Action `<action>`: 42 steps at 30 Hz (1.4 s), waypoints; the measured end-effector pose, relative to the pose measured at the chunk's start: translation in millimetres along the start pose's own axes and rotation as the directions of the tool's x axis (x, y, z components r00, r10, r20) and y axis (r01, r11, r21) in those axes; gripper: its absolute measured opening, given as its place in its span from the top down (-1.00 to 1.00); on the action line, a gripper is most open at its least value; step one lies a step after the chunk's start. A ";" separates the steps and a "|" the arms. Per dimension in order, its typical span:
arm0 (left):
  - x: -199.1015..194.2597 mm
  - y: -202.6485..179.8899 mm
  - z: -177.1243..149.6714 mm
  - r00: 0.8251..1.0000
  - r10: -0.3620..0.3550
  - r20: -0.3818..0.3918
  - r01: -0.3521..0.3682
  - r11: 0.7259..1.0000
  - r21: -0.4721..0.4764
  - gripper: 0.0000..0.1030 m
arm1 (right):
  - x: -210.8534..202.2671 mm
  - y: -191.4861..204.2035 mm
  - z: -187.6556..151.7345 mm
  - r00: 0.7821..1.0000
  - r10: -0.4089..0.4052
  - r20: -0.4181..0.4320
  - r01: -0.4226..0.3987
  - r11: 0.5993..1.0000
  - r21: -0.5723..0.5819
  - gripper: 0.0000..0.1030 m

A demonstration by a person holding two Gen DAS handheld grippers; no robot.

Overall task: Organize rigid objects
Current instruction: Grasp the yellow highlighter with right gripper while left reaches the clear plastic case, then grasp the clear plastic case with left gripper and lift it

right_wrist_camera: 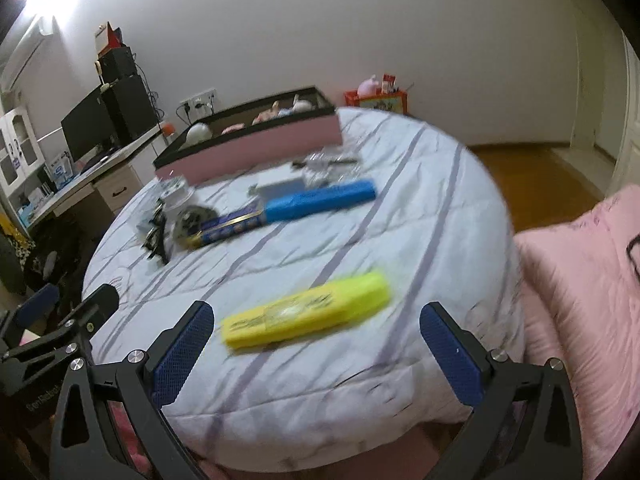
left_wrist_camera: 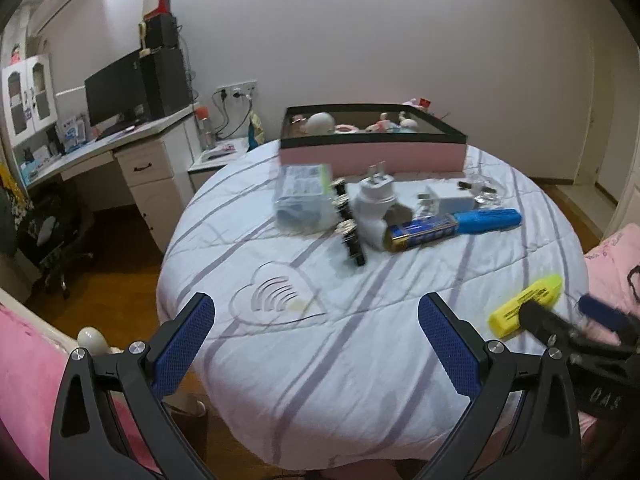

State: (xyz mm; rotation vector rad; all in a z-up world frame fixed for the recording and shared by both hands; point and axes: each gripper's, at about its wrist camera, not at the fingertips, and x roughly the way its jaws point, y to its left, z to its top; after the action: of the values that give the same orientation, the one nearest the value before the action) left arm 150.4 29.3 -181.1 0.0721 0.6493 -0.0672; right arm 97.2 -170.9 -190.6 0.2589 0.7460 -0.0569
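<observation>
Right gripper (right_wrist_camera: 316, 344) spread wide, empty; yellow highlighter (right_wrist_camera: 306, 310) lies on the quilted table cover (right_wrist_camera: 420, 240) just ahead of and between its 2 fingers, slanted. Judgement: square the jaws across its narrow body, lower, then close. Left gripper (left_wrist_camera: 316, 334) also wide open, empty, nothing between its fingers. Pink box (left_wrist_camera: 372, 152) far ahead. Highlighter print blurred, unreadable; battery (left_wrist_camera: 420, 234) label illegible too.

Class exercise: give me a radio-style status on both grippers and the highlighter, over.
Left hand-held gripper open, empty. Right hand-held gripper open, lined up on yellow highlighter, not touching. Pink box at far edge. Path clear, over.
</observation>
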 end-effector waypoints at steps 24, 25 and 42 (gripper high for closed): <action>61.2 -14.0 51.0 0.998 -0.059 -0.025 0.059 0.998 -0.003 -1.00 | 58.0 -14.3 38.0 0.997 0.067 -0.046 -0.076 0.970 -0.231 0.47; 65.9 -19.4 56.4 0.999 -0.043 -0.021 0.044 0.998 0.033 -1.00 | 58.6 -17.6 39.9 0.996 0.071 -0.047 -0.080 0.971 -0.227 0.47; 141.2 17.6 111.8 0.992 0.001 -0.127 -0.016 0.993 -0.116 -0.99 | 71.5 -33.8 78.6 0.989 0.151 -0.012 -0.150 0.966 -0.213 0.47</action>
State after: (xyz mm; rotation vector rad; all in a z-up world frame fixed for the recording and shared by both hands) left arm 331.3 31.4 -177.1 -0.0341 0.7784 -0.0165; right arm 197.1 -220.5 -190.9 0.1096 0.7195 0.1659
